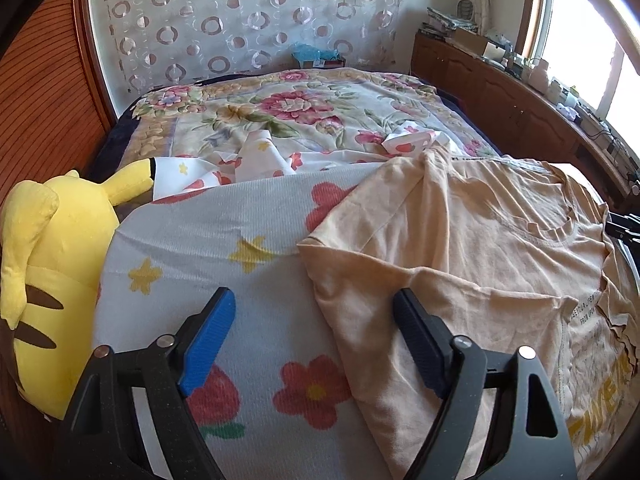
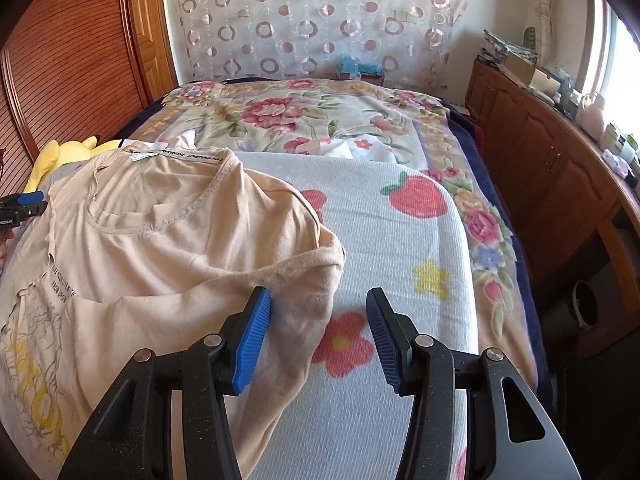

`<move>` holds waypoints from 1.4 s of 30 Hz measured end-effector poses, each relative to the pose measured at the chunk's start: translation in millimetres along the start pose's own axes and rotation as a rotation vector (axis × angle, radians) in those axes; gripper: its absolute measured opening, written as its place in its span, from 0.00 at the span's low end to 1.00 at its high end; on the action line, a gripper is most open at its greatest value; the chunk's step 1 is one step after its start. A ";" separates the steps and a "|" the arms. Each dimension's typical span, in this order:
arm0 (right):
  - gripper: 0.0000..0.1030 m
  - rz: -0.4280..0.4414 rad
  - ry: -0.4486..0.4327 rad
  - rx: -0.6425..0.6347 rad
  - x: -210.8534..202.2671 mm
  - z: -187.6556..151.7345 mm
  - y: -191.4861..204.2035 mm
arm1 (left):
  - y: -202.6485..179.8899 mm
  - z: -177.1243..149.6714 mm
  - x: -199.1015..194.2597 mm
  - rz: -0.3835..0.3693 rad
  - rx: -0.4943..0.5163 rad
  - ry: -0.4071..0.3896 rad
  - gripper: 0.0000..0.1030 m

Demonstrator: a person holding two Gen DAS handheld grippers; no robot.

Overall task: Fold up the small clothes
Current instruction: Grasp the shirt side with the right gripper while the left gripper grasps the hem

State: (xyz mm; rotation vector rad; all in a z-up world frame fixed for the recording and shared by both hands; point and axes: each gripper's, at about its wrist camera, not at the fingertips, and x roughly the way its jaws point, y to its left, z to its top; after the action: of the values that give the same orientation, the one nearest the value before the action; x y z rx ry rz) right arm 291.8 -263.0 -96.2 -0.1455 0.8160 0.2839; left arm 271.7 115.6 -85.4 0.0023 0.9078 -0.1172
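A beige T-shirt [image 1: 472,248] with yellow print lies spread on a white flowered blanket [image 1: 224,240] on the bed, collar toward the far side. My left gripper [image 1: 316,312] is open over the shirt's left edge, its jaws straddling the hem. In the right wrist view the same shirt [image 2: 160,236] lies at left, one sleeve folded over. My right gripper [image 2: 318,308] is open, with the sleeve edge between its jaws, above the blanket [image 2: 400,248]. The left gripper's tip [image 2: 24,202] shows at the far left edge.
A yellow plush toy [image 1: 52,264] lies at the bed's left side. A floral bedspread [image 1: 288,112] covers the far bed, with small white printed clothes [image 1: 256,152] on it. A cluttered wooden cabinet [image 2: 552,152] runs along the right under the window.
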 end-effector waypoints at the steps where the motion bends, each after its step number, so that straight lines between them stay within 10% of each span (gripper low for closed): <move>1: 0.50 0.004 0.001 -0.004 1.2 1.3 0.2 | -0.9 1.3 -0.2 -0.016 -0.001 -0.004 0.70; 9: 0.41 0.039 0.023 -0.024 14.8 14.9 3.5 | -8.8 13.6 3.5 -0.067 -0.011 -0.008 0.30; 11: 0.19 0.063 0.023 -0.025 17.2 17.3 4.2 | -8.4 15.3 5.5 -0.072 -0.015 -0.009 0.09; 24: 0.05 0.124 -0.154 -0.060 -45.5 -4.5 22.4 | -48.7 -16.8 -91.2 -0.125 0.039 -0.165 0.06; 42: 0.05 0.137 -0.263 0.026 -172.0 -165.6 28.0 | -45.8 -163.0 -210.2 -0.127 -0.030 -0.288 0.06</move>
State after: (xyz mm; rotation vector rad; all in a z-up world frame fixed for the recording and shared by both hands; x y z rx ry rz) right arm 56.2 -308.7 -82.5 -0.0267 0.5691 0.4123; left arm 10.7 99.6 -18.4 -0.0986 0.6213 -0.2164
